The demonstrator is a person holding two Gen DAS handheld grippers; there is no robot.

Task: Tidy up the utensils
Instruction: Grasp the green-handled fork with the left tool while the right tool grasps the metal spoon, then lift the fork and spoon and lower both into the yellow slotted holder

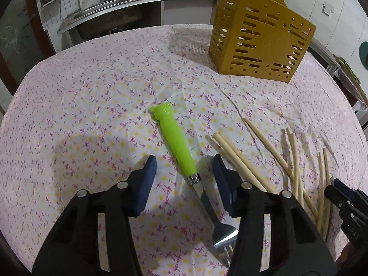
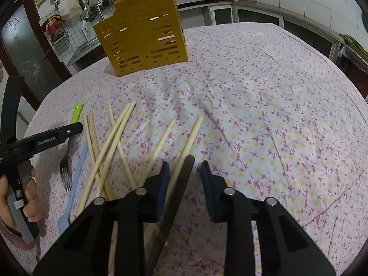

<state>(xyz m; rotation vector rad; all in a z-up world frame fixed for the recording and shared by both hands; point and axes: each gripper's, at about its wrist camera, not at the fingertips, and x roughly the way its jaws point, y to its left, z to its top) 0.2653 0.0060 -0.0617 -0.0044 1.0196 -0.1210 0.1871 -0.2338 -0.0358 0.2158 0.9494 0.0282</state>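
Note:
A fork with a green handle [image 1: 176, 141] lies on the flowered tablecloth; its tines [image 1: 226, 241] point toward me. My left gripper [image 1: 184, 168] is open and straddles the fork's neck just above the cloth. Several wooden chopsticks [image 1: 296, 172] lie scattered to its right. The yellow slotted utensil holder [image 1: 260, 39] stands at the far side. In the right wrist view my right gripper [image 2: 185, 170] is open, with a dark flat handle [image 2: 177, 195] lying between its fingers and chopsticks [image 2: 110, 142] to its left. The fork [image 2: 66, 161] and a pale blue utensil [image 2: 74, 181] lie further left.
The holder also shows in the right wrist view [image 2: 142, 36] at the back left. The left gripper [image 2: 46, 139] and the hand holding it show at that view's left edge. A kitchen counter with a sink [image 1: 110, 20] runs behind the table.

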